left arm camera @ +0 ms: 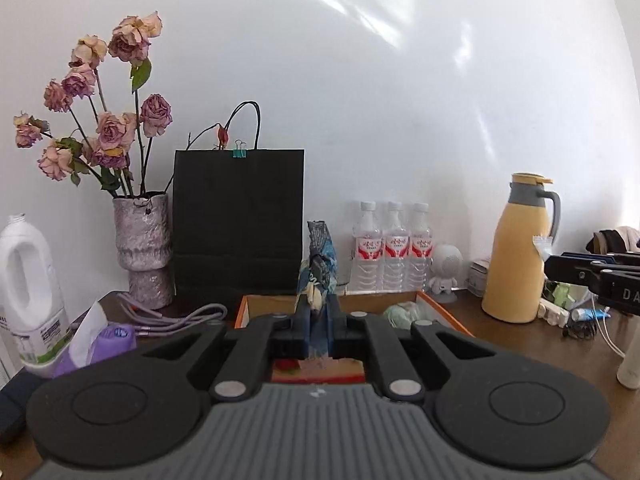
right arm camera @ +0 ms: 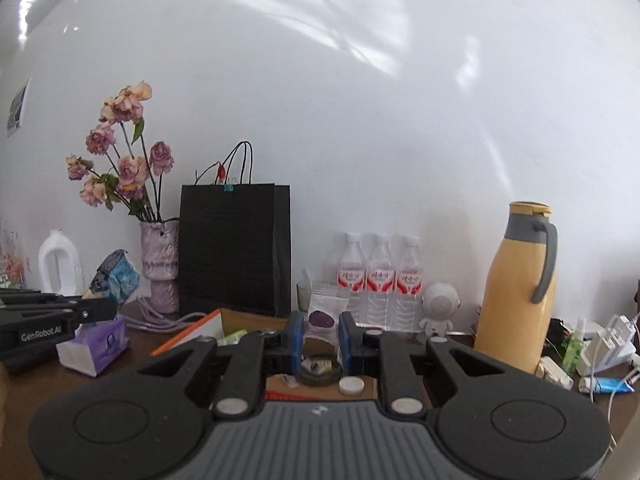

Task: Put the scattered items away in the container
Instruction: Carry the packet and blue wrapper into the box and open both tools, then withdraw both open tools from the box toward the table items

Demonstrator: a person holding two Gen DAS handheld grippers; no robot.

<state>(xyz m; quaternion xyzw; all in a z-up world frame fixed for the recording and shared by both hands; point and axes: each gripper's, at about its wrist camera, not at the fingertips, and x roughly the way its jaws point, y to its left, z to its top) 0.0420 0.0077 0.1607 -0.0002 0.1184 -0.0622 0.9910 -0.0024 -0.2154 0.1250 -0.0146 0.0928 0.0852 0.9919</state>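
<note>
My left gripper (left arm camera: 319,314) is shut on a crumpled blue and dark snack packet (left arm camera: 320,264), which sticks up from the jaws above the cardboard box with an orange rim (left arm camera: 438,308). A pale green item (left arm camera: 404,314) lies inside the box. My right gripper (right arm camera: 320,334) is shut on a clear zip bag holding something purple (right arm camera: 325,312). Under it lie a dark ring (right arm camera: 318,372) and a white cap (right arm camera: 352,386). The right wrist view shows the left gripper (right arm camera: 96,312) with the packet (right arm camera: 116,276) at the left, next to the box's orange edge (right arm camera: 188,334).
Along the wall stand a vase of dried roses (left arm camera: 142,248), a black paper bag (left arm camera: 238,220), three water bottles (left arm camera: 394,244), a white figurine (left arm camera: 446,270) and a yellow jug (left arm camera: 516,256). A white detergent bottle (left arm camera: 28,288), purple tissue pack (left arm camera: 108,344) and cables (left arm camera: 180,316) lie left; chargers (right arm camera: 608,344) lie right.
</note>
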